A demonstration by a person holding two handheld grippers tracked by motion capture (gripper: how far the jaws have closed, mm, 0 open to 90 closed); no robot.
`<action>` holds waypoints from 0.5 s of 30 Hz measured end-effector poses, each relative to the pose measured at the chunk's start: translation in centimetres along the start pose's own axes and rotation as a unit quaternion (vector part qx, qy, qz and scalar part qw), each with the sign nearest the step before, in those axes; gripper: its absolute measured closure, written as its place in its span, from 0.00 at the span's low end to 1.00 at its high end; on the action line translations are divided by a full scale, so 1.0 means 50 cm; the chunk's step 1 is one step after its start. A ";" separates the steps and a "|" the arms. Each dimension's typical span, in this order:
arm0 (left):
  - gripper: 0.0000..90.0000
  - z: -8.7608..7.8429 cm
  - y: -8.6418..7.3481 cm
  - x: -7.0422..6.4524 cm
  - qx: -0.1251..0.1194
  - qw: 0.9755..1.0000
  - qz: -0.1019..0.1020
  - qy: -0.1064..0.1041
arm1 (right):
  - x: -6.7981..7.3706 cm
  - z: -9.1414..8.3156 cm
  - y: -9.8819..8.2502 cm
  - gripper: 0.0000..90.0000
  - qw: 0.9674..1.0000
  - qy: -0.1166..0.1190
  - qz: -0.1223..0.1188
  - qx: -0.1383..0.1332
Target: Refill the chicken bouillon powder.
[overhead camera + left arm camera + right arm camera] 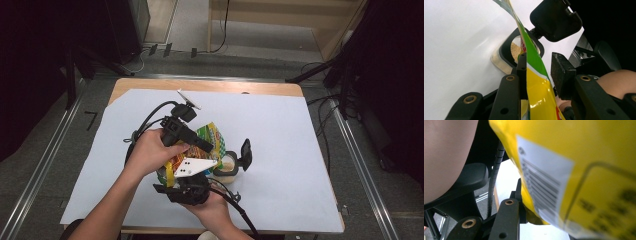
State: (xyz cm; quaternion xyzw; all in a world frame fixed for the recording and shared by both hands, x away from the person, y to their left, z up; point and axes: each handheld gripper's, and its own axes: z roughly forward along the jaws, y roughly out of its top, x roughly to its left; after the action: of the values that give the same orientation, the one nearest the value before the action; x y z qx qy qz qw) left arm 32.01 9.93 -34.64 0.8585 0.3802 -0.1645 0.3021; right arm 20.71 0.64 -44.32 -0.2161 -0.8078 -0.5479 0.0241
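Note:
A yellow and green snack bag [212, 136] hangs tilted above the table between both grippers. My left gripper [206, 146] grips its upper part; in the left gripper view the bag [536, 82] runs between the two pads, which press on it. My right gripper [175, 176] holds the bag's lower end; its left finger [520, 202] lies against the yellow foil [599, 157], and the other jaw is hidden behind it. Just beyond the bag's tip stands a clear container [227, 171] with a black rim [505, 48], beige crumbs inside, and its black lid [246, 152] flipped up.
A pale sheet [280, 130] covers most of the wooden table [210, 86]. Cables trail from both grippers over the sheet's near left. Metal rails run along the floor on both sides, and dark stands are at the far right.

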 end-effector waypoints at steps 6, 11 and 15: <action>0.78 0.000 0.000 0.000 0.000 1.000 -0.001 0.000 | 0.000 0.001 0.000 0.81 1.000 0.001 0.000 0.000; 0.77 0.000 0.000 -0.001 -0.001 1.000 -0.001 0.000 | 0.000 0.000 0.000 0.81 1.000 0.002 0.003 -0.001; 0.77 0.001 0.001 -0.002 -0.001 1.000 -0.002 -0.002 | 0.001 -0.001 0.000 0.81 1.000 0.002 0.005 -0.001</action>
State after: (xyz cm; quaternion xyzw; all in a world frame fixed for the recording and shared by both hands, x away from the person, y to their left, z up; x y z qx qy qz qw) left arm 31.99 9.83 -34.62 0.8570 0.3820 -0.1662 0.3034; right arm 20.66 0.61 -44.27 -0.2187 -0.8060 -0.5493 0.0283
